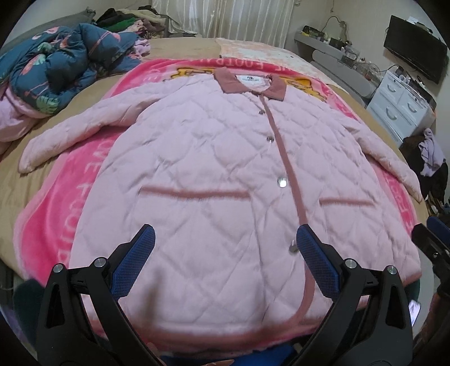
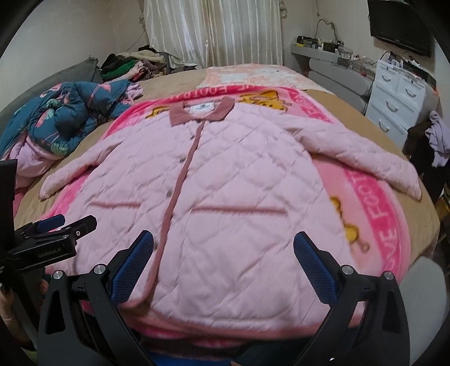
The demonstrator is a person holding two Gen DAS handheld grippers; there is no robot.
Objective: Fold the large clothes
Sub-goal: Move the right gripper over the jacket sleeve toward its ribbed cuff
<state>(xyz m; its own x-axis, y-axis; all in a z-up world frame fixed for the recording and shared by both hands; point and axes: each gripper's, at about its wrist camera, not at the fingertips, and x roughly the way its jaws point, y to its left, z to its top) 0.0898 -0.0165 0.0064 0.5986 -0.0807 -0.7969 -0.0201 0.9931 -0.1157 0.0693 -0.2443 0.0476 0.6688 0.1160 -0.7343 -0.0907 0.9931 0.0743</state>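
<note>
- Where the views begin, nearest the lens: left gripper (image 1: 225, 242) spread wide, blue pads empty, poised over the hem of the pink quilted jacket (image 1: 213, 174); seen side-on at the left edge of the right wrist view.
- Likewise spread wide and holding nothing: right gripper (image 2: 223, 247), over the lower front of the same jacket, right of its placket.
- Just beyond: jacket laid flat and face up, buttoned, hem toward the cameras, collar (image 1: 250, 84) at the far end.
- On the front: dusty-rose placket (image 1: 284, 152) with a row of silver buttons (image 1: 282, 182), plus two pocket trims (image 1: 194, 193) either side.
- Sleeves spread outward, one (image 1: 64, 138) to the left, one (image 2: 362, 157) to the right, cuffs reaching past the blanket edge.
- Underneath: bright pink blanket (image 1: 50, 214) with pale lettering, on a tan-covered bed (image 1: 17, 180).
- Further left on the bed: crumpled teal floral quilt (image 1: 59, 73).
- Behind it: heap of mixed clothes (image 1: 126, 19) by the far wall.
- At the back: pale curtains (image 2: 213, 31).
- Far right: white drawer unit (image 2: 399, 98), dark screen (image 1: 416, 56) on the wall above.
</note>
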